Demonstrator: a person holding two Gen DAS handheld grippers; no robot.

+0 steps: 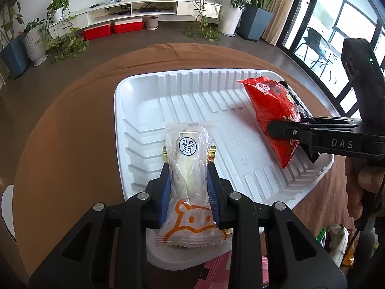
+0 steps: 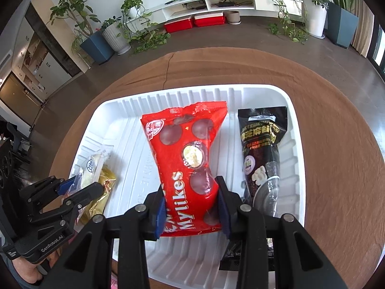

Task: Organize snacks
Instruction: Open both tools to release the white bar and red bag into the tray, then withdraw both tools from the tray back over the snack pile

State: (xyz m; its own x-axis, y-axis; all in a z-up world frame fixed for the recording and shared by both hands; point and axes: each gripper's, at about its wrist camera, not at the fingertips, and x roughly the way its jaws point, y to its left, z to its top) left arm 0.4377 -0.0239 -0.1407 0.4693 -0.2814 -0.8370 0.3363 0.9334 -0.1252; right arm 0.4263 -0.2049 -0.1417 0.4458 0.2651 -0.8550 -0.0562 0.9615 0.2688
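Note:
A white ribbed tray (image 1: 192, 101) lies on the brown tablecloth; it also shows in the right wrist view (image 2: 120, 130). My left gripper (image 1: 189, 192) is shut on a clear snack packet with an orange animal print (image 1: 186, 168), held over the tray's left side above a gold packet (image 2: 105, 183). My right gripper (image 2: 191, 207) is shut on a red Mylikes bag (image 2: 187, 159), held over the tray's middle; the bag also shows in the left wrist view (image 1: 274, 110). A black sesame snack packet (image 2: 262, 149) lies along the tray's right side.
The round table with brown cloth (image 1: 79, 110) sits in a living room. More snack packets (image 1: 336, 238) lie at the table's near right edge. Pink packaging (image 1: 216, 269) shows under the left gripper. Plants and a white TV bench (image 1: 134, 9) stand far behind.

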